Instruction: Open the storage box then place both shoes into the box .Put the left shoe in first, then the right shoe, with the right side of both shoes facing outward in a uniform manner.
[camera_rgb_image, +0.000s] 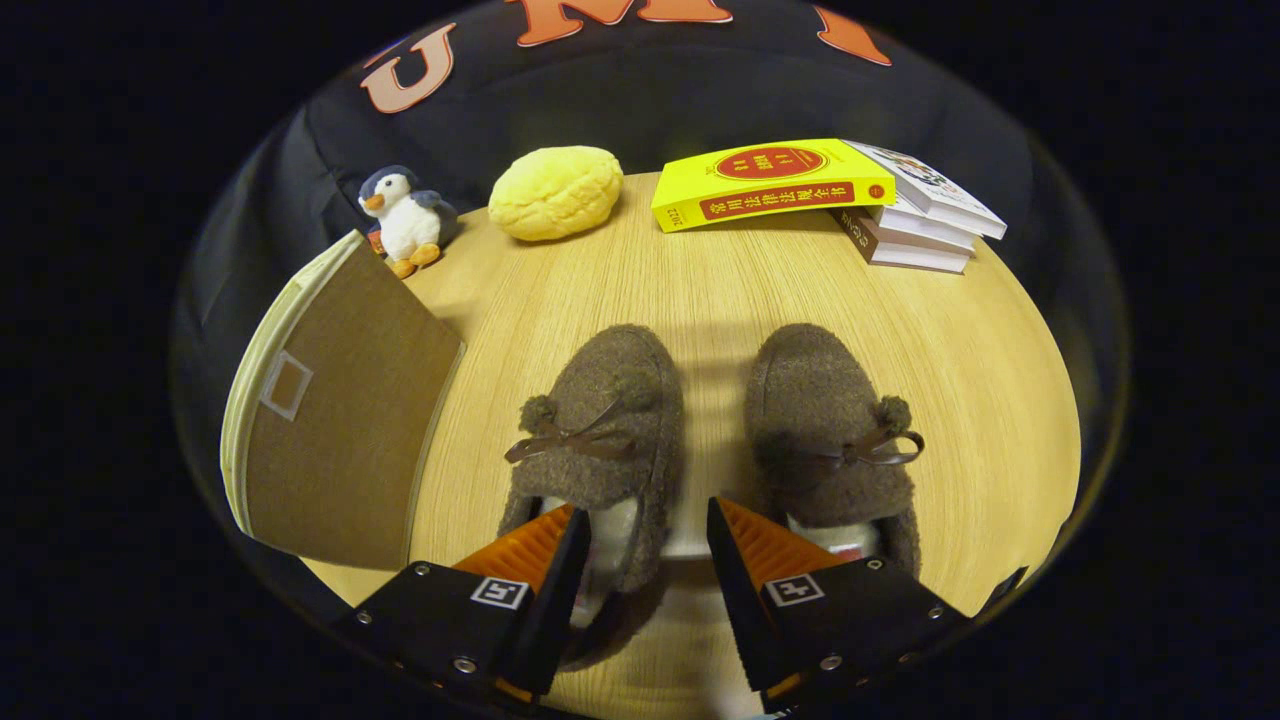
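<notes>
On the left of the table (950, 340) stands the brown storage box (335, 440), lid closed, with a toy penguin (405, 218) and a yellow bun-shaped cushion (556, 192) beyond it. The left shoe (600, 420) and right shoe (830, 430) lie side by side in the middle, toes pointing away. The gripper (645, 545) hangs near, fingers spread with the left finger over the left shoe's opening, pinching nothing; books (850, 195) sit far right.

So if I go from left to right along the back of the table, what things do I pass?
Storage box → penguin toy → yellow bun-shaped squishy → yellow book → stack of books. Nearer, the open gripper has its fingers over the two brown shoes.
</notes>
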